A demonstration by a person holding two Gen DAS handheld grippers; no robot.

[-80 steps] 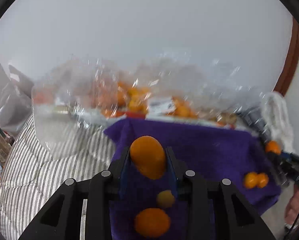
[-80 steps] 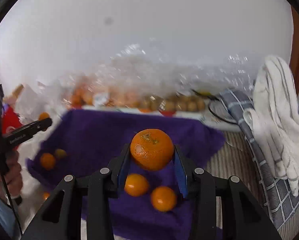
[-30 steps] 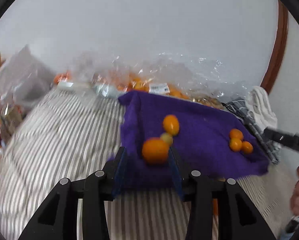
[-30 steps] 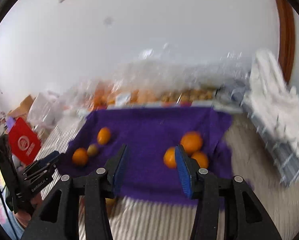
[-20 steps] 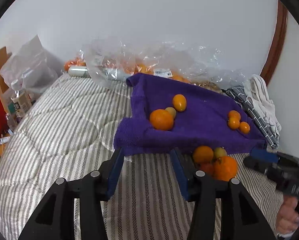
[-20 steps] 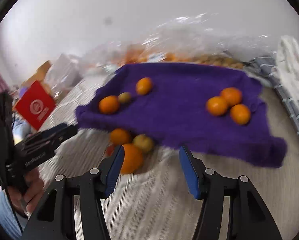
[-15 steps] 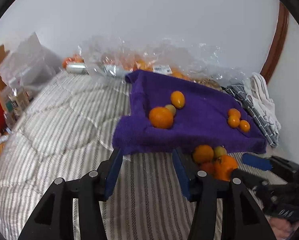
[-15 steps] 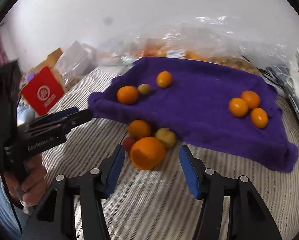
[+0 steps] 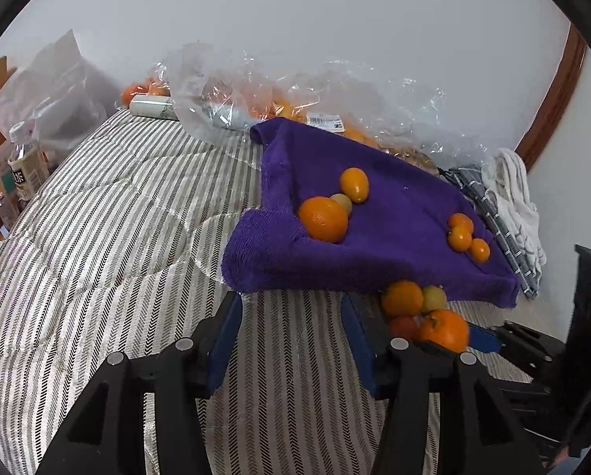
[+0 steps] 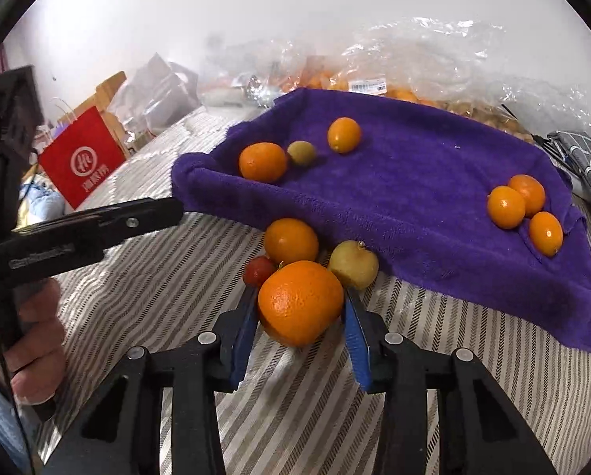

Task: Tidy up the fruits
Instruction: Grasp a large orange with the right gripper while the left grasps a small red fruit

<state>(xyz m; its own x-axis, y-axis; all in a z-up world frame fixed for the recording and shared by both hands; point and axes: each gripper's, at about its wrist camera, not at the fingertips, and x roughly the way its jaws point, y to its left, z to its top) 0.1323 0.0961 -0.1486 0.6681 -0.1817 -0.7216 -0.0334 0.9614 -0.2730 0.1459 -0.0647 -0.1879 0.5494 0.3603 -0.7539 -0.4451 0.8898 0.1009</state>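
The big orange (image 10: 300, 303), lying on the striped bedding just off the purple towel (image 10: 414, 182), was being closed on by the right gripper (image 10: 300, 318), the left gripper (image 9: 291, 336) held open and empty; a lift onto the towel was judged next.

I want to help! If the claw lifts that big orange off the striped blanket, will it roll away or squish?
The big orange is round, so it probably rolls if released. Its peel looks firm, so the closing right claw likely won't squish it. The neighbouring small red fruit may get nudged.
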